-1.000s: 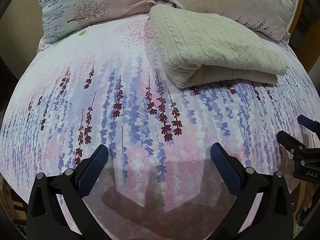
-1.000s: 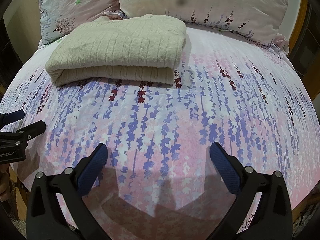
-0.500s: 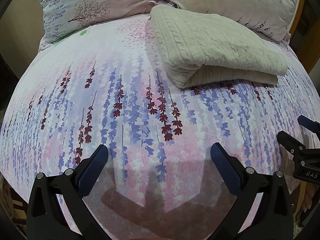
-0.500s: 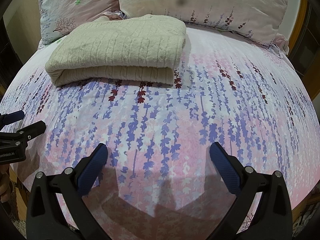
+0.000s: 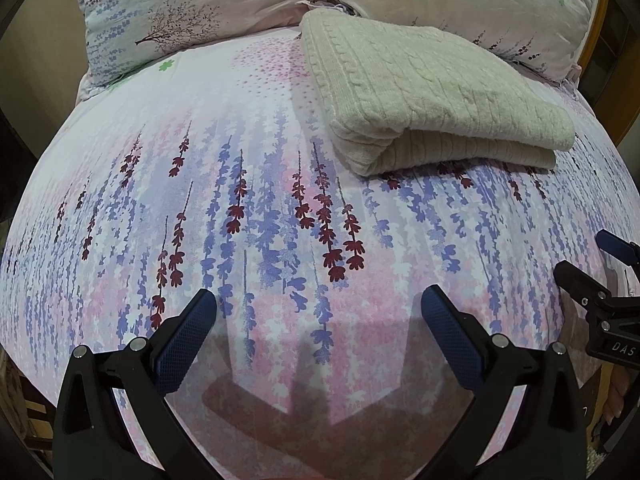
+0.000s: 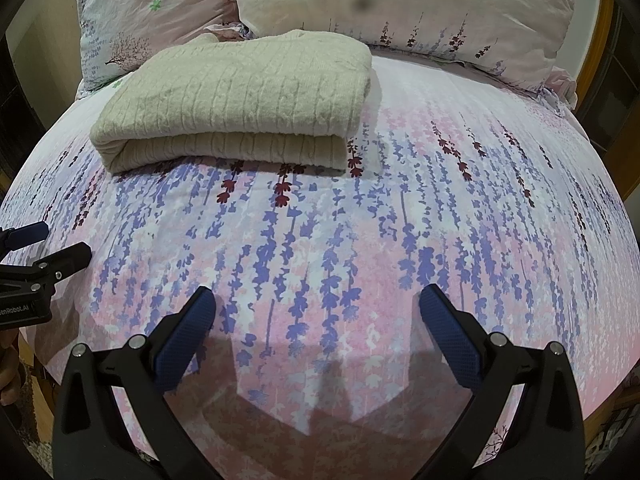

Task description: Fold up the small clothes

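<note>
In the left wrist view, the left gripper (image 5: pixel 318 306) hung over the near part of the flowered bedspread (image 5: pixel 256 216), its jaws spread wide and holding nothing. A folded cream knit sweater (image 5: pixel 424 92) lay at the far right, just before the pillows (image 5: pixel 200 8). The right gripper (image 5: pixel 592 264) showed at the right edge.

In the right wrist view, the right gripper (image 6: pixel 316 306) likewise stood wide apart and empty above the bedspread (image 6: pixel 400 220). The sweater (image 6: pixel 240 100) sat far left, folded, touching the pillows (image 6: pixel 400 4). The left gripper (image 6: pixel 52 242) poked in from the left, also parted.
</note>
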The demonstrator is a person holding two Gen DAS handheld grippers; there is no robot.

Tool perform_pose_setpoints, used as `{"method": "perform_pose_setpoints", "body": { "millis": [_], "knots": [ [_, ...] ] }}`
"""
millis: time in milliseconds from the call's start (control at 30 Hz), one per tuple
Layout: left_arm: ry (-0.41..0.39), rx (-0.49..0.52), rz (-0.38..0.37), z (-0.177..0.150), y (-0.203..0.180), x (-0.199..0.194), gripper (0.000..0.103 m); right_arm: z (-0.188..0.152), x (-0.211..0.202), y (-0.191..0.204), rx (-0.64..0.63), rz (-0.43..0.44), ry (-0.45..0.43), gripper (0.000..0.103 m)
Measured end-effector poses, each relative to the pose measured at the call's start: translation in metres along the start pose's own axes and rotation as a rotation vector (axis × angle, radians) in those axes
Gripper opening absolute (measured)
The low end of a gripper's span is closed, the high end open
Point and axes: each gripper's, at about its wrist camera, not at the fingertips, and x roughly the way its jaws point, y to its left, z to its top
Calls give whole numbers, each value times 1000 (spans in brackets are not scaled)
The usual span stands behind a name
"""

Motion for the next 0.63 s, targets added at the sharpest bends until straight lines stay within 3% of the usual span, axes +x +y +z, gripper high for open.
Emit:
{"method": "perform_pose_setpoints", "body": {
  "millis": [633],
  "knots": [
    [-1, -2, 1, 0, -1, 0, 102, 0, 0, 0, -1, 0, -1, 101]
  ]
}}
